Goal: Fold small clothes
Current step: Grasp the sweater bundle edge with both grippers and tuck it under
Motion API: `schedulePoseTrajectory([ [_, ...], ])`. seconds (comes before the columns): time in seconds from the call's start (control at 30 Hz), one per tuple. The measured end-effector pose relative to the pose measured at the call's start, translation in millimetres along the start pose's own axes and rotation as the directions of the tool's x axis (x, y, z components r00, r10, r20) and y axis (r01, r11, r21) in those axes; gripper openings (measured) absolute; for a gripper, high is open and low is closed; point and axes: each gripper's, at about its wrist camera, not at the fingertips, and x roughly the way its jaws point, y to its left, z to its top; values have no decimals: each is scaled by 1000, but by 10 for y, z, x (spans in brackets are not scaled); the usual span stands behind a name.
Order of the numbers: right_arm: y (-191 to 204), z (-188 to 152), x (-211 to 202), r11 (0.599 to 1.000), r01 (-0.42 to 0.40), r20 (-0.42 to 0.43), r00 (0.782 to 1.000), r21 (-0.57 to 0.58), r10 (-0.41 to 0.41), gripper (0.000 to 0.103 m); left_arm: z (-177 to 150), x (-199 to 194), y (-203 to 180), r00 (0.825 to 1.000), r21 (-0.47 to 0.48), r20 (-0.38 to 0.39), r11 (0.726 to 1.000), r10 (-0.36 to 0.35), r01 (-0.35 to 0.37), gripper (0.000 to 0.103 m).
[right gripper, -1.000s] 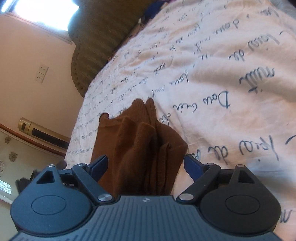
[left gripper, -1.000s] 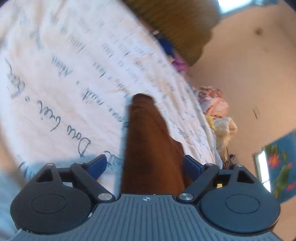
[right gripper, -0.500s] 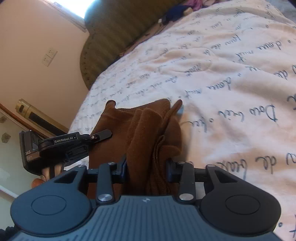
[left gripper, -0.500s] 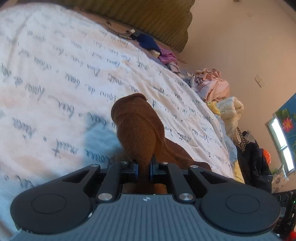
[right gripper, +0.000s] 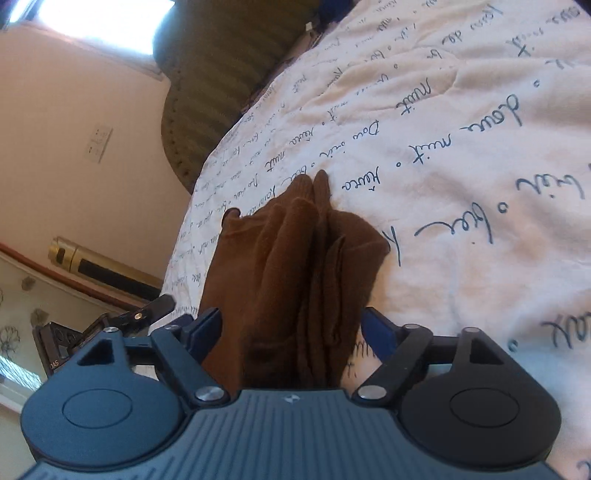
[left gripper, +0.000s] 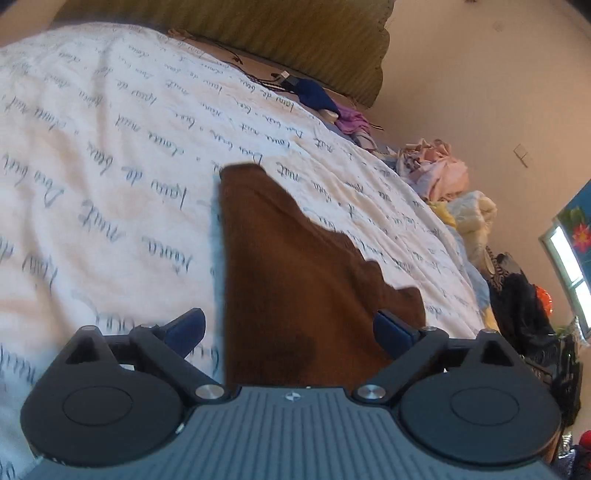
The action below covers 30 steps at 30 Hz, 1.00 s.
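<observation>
Lying flat on the script-printed bedspread (left gripper: 110, 184), brown knit garment (left gripper: 295, 280), long axis running straight away from both cameras toward the headboard (left gripper: 295, 33), between the spread jaws of left gripper (left gripper: 291, 328) and right gripper (right gripper: 291, 328), both clamped on it half a second ago, now released.

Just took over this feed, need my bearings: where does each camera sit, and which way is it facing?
Left wrist: on the left gripper, looking along its open fingers over the brown garment across the bedspread toward the clothes pile.
Right wrist: on the right gripper, open, facing the headboard; the left gripper shows at lower left.
Shared: garment, bedspread, headboard.
</observation>
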Motion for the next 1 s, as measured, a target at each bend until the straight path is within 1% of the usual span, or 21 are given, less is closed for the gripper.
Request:
schedulePoseTrajectory([
  [0.07, 15, -126, -59, 1000, -28, -35, 999, -4, 28, 84, -224, -48, 71, 996, -54, -49, 996, -69, 67, 92],
  [0.13, 86, -249, -18, 999, -28, -77, 997, -25, 26, 84, -397, 9, 143, 984, -138, -116, 983, -134, 117, 91],
  [0.17, 114, -279, 32, 999, -23, -96, 995, -38, 20, 84, -455, 62, 157, 980, -150, -142, 982, -139, 118, 83],
  [0.2, 145, -312, 104, 998, -18, -115, 993, -53, 11, 81, -492, 93, 144, 982, -131, -152, 987, -114, 95, 57],
  [0.23, 166, -341, 166, 998, -4, -123, 992, -67, -5, 73, -504, 99, 120, 986, -98, -152, 994, -71, 57, 38],
  [0.27, 190, -359, 226, 996, 13, -148, 989, -86, -25, 28, -490, 102, 124, 983, -96, -172, 994, -69, 53, 20],
  [0.3, 231, -411, 256, 993, 31, -168, 984, -114, -50, 17, -469, 62, 146, 981, -119, -179, 991, -74, 54, 19],
  [0.33, 286, -448, 231, 988, 34, -162, 985, -147, -58, 17, -449, -16, 145, 984, -111, -169, 993, -64, 46, 19],
  [0.4, 347, -512, 141, 983, 32, -157, 986, -180, -61, 17, -444, -160, 107, 990, -22, -144, 1000, -5, 2, 19],
  [0.5, 218, -655, 147, 980, 85, -160, 981, -182, -114, 16, -547, -76, 216, 984, 9, -170, 998, 56, -55, 23],
  [0.57, 92, -662, 137, 994, 29, -141, 989, -108, -44, 20, -570, -101, 199, 988, 11, -147, 999, 53, -52, 25],
  [0.63, 95, -563, 42, 997, 34, -155, 987, -68, -44, 24, -551, -263, 124, 992, 10, -122, 999, 32, -31, 25],
  [0.67, 142, -510, -73, 995, 55, -116, 991, -81, -65, 28, -538, -383, 62, 996, 26, -84, 999, 35, -33, 26],
  [0.73, 273, -378, -357, 988, 87, 20, 996, -127, -85, 29, -507, -594, -131, 998, 109, 16, 992, 57, -59, 32],
  [0.77, 355, -295, -456, 985, 85, 79, 994, -147, -74, 30, -483, -648, -268, 994, 154, 76, 984, 78, -89, 44],
  [0.8, 441, -195, -462, 984, 68, 108, 993, -163, -51, 31, -463, -644, -390, 988, 191, 123, 975, 93, -116, 63],
  [0.83, 524, -115, -412, 983, 54, 114, 993, -175, -34, 36, -444, -583, -533, 982, 233, 161, 963, 97, -133, 70],
  [0.87, 631, -22, -296, 980, 46, 113, 993, -195, -24, 42, -437, -484, -654, 977, 269, 190, 951, 99, -148, 82],
  [0.9, 745, 63, -122, 975, 43, 107, 994, -218, -20, 49, -446, -350, -766, 971, 303, 213, 937, 108, -171, 83],
  [0.97, 877, 182, 221, 968, 71, 102, 994, -242, -47, 90, -499, -7, -967, 964, 384, 215, 894, 158, -232, 80],
  [1.0, 906, 226, 389, 962, 96, 97, 993, -255, -74, 92, -540, 145, -1012, 963, 420, 203, 873, 177, -249, 77],
])
